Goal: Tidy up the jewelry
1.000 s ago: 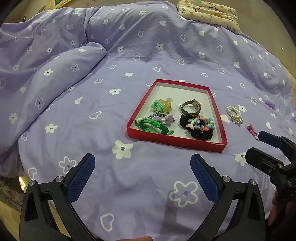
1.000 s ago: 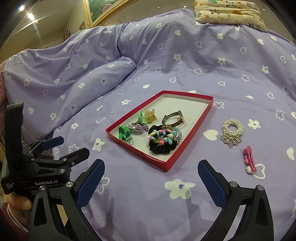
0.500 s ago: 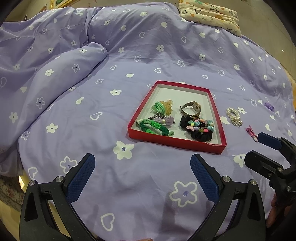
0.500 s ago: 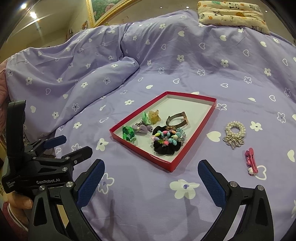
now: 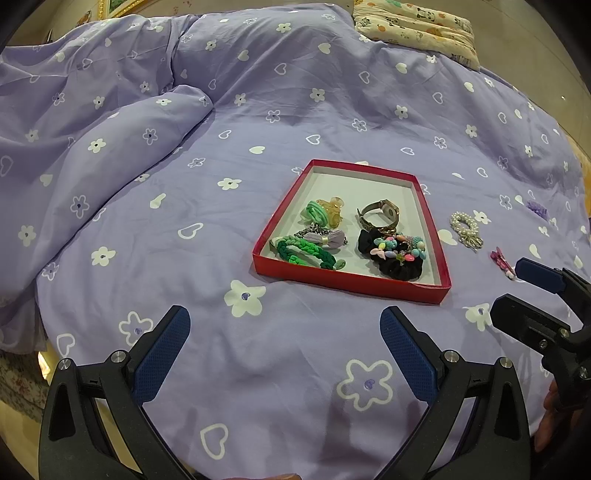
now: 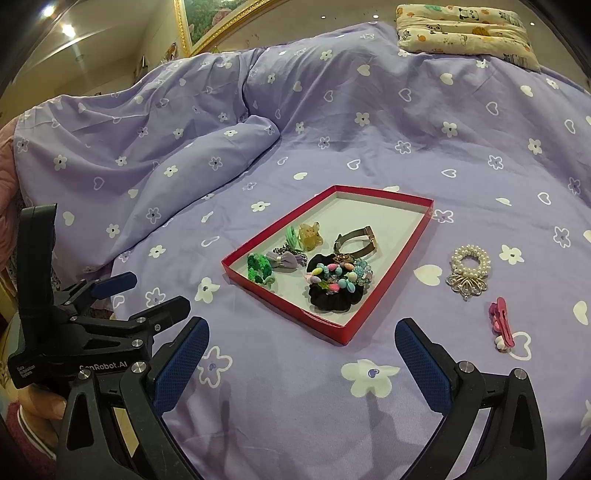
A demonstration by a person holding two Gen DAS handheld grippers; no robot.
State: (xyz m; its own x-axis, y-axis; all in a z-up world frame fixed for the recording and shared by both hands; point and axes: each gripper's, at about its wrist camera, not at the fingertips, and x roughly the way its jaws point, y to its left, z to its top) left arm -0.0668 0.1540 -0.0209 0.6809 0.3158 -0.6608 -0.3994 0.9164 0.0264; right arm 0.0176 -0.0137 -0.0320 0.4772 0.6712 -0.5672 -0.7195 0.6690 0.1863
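Note:
A shallow red tray point(image 5: 351, 282) point(image 6: 325, 325) lies on the purple bed. It holds a watch point(image 5: 380, 214), a black scrunchie with coloured beads point(image 6: 334, 284), a green braided band point(image 5: 303, 253), a lilac bow and a yellow claw clip. Right of the tray lie a pearl bracelet with a silver charm point(image 6: 469, 267) point(image 5: 466, 229), a pink hair clip point(image 6: 500, 325) point(image 5: 501, 261) and a small purple item point(image 5: 535, 207). My left gripper point(image 5: 284, 354) is open and empty, near the bed's front edge. My right gripper point(image 6: 301, 363) is open and empty, just short of the tray's near corner.
The purple duvet point(image 6: 147, 155) is bunched in a thick fold at the left. A patterned pillow point(image 6: 465, 33) lies at the far edge of the bed. A gold picture frame point(image 6: 207, 33) hangs on the wall behind.
Both grippers have drawn back and risen slightly, so the tray and loose pieces sit a little lower and farther off. Nothing was picked up or moved.

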